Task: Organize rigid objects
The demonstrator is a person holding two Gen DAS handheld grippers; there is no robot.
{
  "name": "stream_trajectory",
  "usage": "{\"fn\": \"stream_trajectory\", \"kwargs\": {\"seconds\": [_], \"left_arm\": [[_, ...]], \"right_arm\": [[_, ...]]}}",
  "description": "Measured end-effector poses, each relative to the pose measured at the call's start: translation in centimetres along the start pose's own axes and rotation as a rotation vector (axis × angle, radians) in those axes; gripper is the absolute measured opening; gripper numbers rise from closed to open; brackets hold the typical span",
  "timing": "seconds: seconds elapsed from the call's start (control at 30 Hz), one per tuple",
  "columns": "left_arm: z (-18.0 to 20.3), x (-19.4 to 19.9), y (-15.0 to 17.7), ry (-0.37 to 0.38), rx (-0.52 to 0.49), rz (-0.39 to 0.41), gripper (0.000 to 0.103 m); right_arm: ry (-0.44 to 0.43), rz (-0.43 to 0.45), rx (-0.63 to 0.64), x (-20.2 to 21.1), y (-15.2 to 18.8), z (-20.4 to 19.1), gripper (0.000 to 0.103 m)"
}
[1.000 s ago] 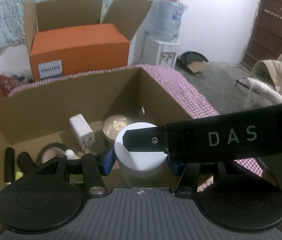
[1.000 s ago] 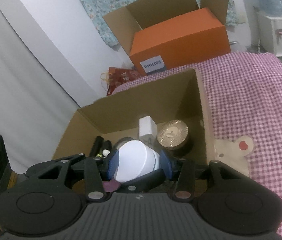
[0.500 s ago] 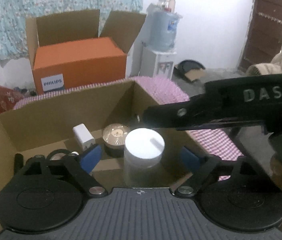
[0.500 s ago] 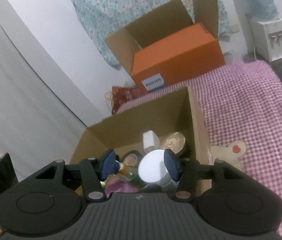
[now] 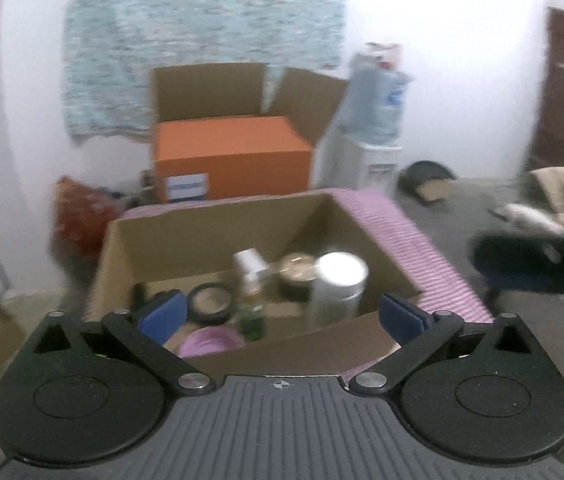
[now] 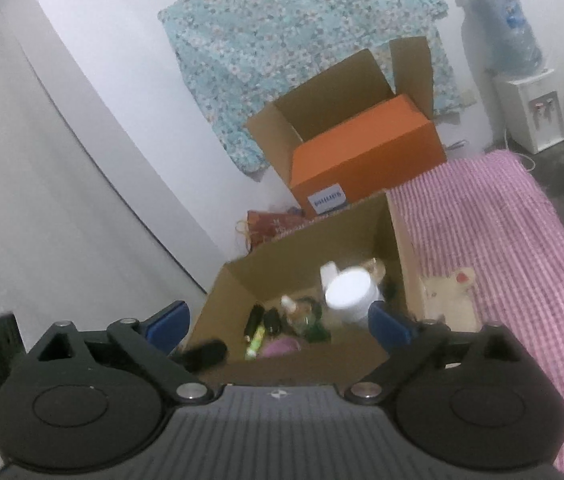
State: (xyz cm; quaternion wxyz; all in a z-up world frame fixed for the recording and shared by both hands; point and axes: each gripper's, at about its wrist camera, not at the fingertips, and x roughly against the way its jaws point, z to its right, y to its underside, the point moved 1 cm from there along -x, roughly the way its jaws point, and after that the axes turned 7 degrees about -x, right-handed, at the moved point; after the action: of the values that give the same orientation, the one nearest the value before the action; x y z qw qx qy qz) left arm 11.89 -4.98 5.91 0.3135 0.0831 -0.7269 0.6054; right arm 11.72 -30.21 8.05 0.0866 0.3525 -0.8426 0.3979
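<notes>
An open cardboard box (image 5: 218, 236) (image 6: 238, 292) sits on the pink checked cloth. Inside stands a clear jar with a white lid (image 5: 339, 276) (image 6: 351, 290), beside a gold-lidded tin (image 5: 297, 270), a white charger (image 5: 248, 262), a tape roll (image 5: 210, 298), a green bottle (image 5: 252, 318) and several dark markers (image 6: 260, 320). My left gripper (image 5: 280, 316) hangs above the box's near wall, jaws opening wide with nothing pressed between the blue pads. My right gripper (image 6: 278, 324) is likewise back from the box, its jaws opening, free of the jar.
An orange box (image 5: 228, 156) (image 6: 365, 156) in an open carton stands behind. A water dispenser (image 5: 373, 120) (image 6: 521, 92) is at the right. The checked cloth (image 6: 493, 236) runs right of the box, with a small bear-shaped pad (image 6: 449, 292) on it.
Both grippers let go of the white-lidded jar, opened wide and drew back and up from the box. The jar now stands inside the box. The right gripper's arm left the left view's centre.
</notes>
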Motion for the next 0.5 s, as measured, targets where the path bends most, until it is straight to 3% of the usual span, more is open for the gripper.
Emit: {"fn": "stream_trajectory", "kwargs": {"seconds": [0.2,0.3,0.4,0.5], "left_arm": [[0.1,1.3,0.7,-0.097,0.018,0.002,0.103],[0.4,1.6,1.2,-0.135,0.023,0.024,0.103],[1.4,1.6,1.5,-0.178,-0.05,0.033,0.103],[2.1,1.5,2.3,-0.172,-0.088,0.021,0.103]], "right_arm": [[0.145,0.02,0.096,2.2,3.4,-0.9,0.103],[0.178,0.002,0.089,2.8,4.5,-0.7,0.103],[0.197,-0.005,0.077,2.7,4.9,-0.4,0.103],[0.231,0.005,0.095,2.5,4.8,-0.7,0.103]]}}
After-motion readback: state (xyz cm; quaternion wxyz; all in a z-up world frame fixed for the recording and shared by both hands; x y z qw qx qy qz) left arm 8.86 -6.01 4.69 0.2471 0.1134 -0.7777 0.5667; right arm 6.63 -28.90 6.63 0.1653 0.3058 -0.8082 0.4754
